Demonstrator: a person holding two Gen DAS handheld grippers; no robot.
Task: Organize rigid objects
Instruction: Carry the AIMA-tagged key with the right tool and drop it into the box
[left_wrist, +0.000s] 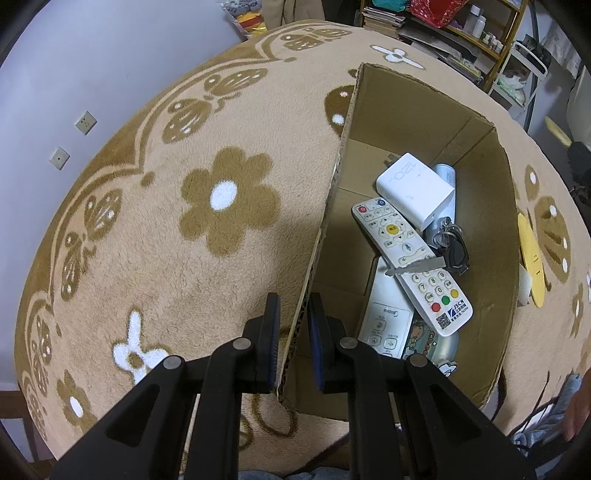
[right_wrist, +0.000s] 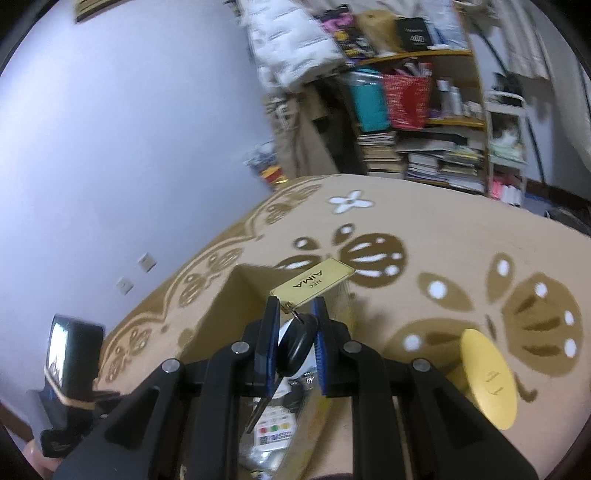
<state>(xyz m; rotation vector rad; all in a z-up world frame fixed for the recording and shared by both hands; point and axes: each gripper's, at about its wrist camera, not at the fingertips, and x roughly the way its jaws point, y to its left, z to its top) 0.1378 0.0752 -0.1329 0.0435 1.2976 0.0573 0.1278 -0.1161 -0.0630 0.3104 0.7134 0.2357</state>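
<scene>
A cardboard box (left_wrist: 484, 229) stands on the flowered blanket (left_wrist: 155, 236). In it lie a white remote (left_wrist: 410, 264), a second white remote (left_wrist: 384, 317), a white 120W charger (left_wrist: 415, 188), a black key with rings (left_wrist: 452, 251) and a white cylinder (left_wrist: 447, 177). My left gripper (left_wrist: 293, 314) is shut on the box's left wall (left_wrist: 332, 192). My right gripper (right_wrist: 295, 310) is shut on a black key fob (right_wrist: 297, 343) with a yellow AIMA tag (right_wrist: 314, 282), held above the box (right_wrist: 236, 295).
A yellow oval lid (right_wrist: 487, 373) lies on the blanket right of the box, also in the left wrist view (left_wrist: 532, 258). Cluttered shelves with books (right_wrist: 424, 155) stand beyond the bed. A white wall (right_wrist: 129, 129) is at left.
</scene>
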